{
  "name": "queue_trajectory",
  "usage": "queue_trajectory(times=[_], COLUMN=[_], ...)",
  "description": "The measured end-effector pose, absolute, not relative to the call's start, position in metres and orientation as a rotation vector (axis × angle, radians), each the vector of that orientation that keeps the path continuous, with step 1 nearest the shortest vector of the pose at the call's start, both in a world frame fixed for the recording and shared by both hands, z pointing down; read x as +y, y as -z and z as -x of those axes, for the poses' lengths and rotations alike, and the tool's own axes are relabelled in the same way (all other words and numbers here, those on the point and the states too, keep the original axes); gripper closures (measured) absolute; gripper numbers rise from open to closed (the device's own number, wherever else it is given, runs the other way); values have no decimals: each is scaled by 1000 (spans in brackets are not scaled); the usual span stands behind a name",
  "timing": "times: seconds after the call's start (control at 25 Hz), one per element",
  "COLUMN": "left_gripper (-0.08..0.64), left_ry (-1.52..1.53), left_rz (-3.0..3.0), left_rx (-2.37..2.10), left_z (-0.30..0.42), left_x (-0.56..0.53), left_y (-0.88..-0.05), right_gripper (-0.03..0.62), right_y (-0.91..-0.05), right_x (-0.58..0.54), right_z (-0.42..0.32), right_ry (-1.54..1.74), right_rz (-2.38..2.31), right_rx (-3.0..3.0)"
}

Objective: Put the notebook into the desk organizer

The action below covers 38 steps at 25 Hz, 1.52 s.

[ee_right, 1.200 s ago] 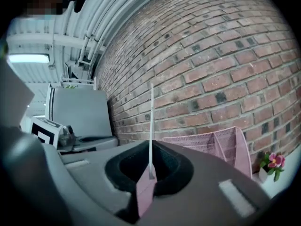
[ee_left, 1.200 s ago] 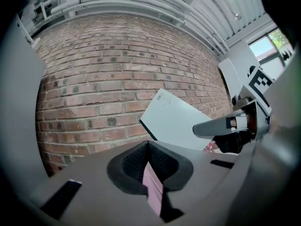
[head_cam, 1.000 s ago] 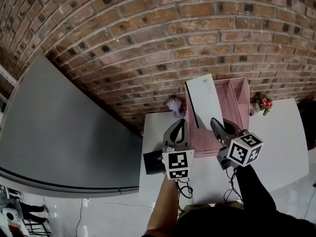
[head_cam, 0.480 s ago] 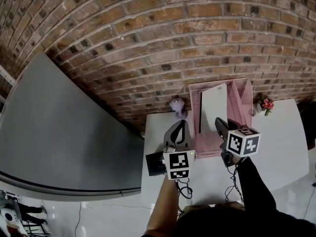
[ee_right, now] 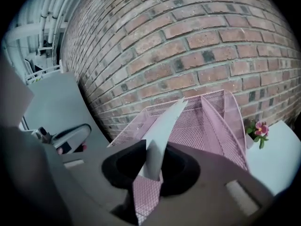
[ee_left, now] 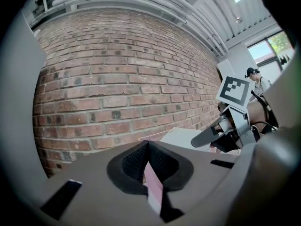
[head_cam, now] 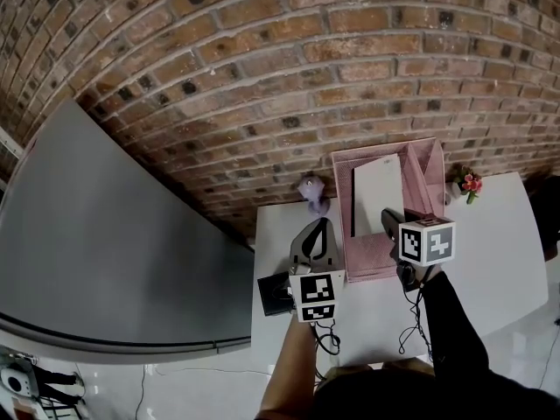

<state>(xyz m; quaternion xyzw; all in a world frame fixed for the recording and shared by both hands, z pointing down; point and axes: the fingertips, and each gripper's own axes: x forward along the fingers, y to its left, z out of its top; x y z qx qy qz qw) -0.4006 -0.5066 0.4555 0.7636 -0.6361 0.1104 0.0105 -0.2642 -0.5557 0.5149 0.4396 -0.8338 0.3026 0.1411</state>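
Observation:
A pink mesh desk organizer [head_cam: 422, 175] stands on the white table [head_cam: 490, 261] against the brick wall. The white notebook [head_cam: 378, 191] stands upright in its left compartment. My right gripper [head_cam: 390, 220] is at the notebook's near edge, and its jaws are opening. In the right gripper view the notebook [ee_right: 164, 126] still runs between the jaws of my right gripper [ee_right: 157, 150], with the organizer [ee_right: 207, 121] behind it. My left gripper [head_cam: 324, 226] is shut just left of the organizer's left wall. A pink strip shows low between the jaws of my left gripper [ee_left: 148, 147].
A purple figurine [head_cam: 311, 191] sits by the organizer's back left corner. A small flower pot [head_cam: 471, 185] stands to its right. A black object [head_cam: 273, 291] lies at the table's left edge, beside a large grey panel [head_cam: 105, 234]. A person [ee_left: 256, 79] stands far off.
The notebook came down from a raised, tilted position above the organizer into the left compartment. My right gripper followed it forward and down. The left gripper stayed where it was.

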Motion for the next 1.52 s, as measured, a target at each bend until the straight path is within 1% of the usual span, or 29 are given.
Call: queue_trajectory(times=[0.36,0.52,0.56,0.6,0.72,0.8,0.92,0.96,1.08,1.52], left_gripper=[554,554,554,554,554,554,554,554,554,554], left_ry=[-342,-326,-327,-328,-337,-342,-349,-350,-351,-371], left_rz=[-2380,-2381,-2383,-2385,-2397,-2404,-2411,-2412,-2417,-2430], left_rx=[-1971,-1965,-1964,-1961,-1942,-1933,-1928,-1926,-1922,-1907], left_z=[401,399,398,397,392,390,389,388,387,373], left_x=[-504,-503,-503,-503,-502,-502,-501,-501,-500,-499], left_y=[-455,-453,-453,-454,-454,-454,-454,-454,-454,-451], right_gripper=[496,426,394,310,289,262,249,225,218,218], right_y=[-523,-528,-530,-532,-538,-540,-536,-535,-535,-530], right_x=[-557,-559,-558,-556,-550,-548,-549,-549,-548,-539], right_z=[257,253,254,255,257,256,254,253,250,247], right_ry=[-844,-773,-773,-776,-765,-755,-689,-658,-616,-661], right_rz=[-1301,-1288,-1265,-1239,-1212,-1226,-1250,-1258,-1272,-1238], right_rx=[-2338,-2309,-2311,-2314,-2307,-2302,-2297,-2292,-2290,-2358])
